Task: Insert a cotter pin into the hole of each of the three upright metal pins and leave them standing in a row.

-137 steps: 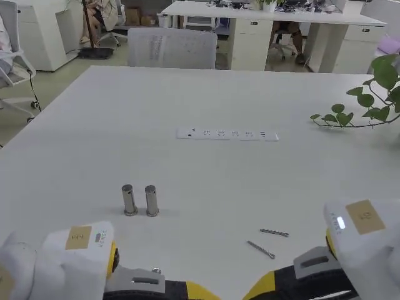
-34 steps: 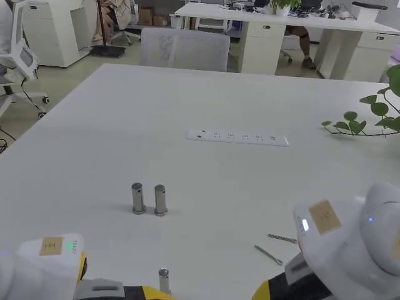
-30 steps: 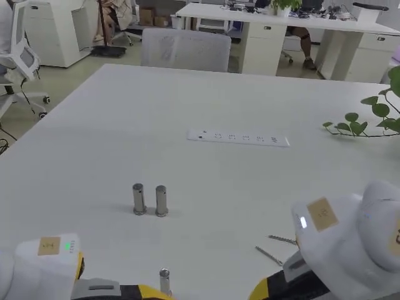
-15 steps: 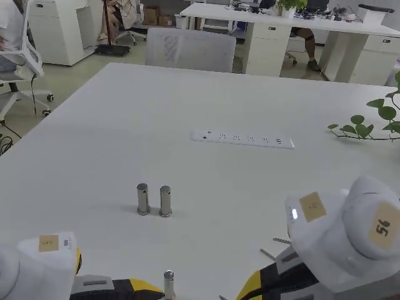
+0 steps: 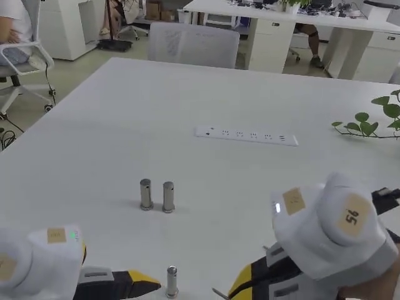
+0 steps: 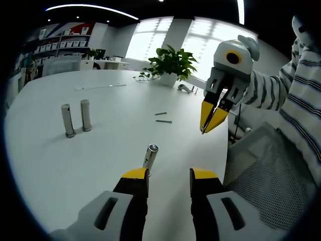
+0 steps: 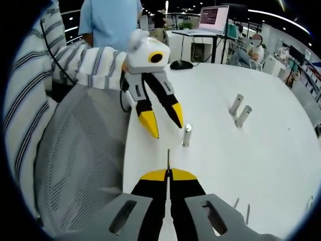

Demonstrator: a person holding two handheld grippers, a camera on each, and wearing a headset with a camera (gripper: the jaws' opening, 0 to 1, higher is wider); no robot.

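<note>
On the table, a metal pin stands by the left gripper, jaws apart; the right gripper pinches a cotter pin.

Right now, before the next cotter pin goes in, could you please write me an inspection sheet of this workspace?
Surface: white table, flat.
Job's things: pair of metal pins upright side by side; third pin upright, nearer the person; spare cotter pins lying flat.
Clutter: power strip; plant at the table's right edge.
Grippers: left hand-held gripper open, third pin just ahead of it; right hand-held gripper shut on a cotter pin.
Cables: dark cable on the floor.
Surroundings: office; grey chair; seated person.
</note>
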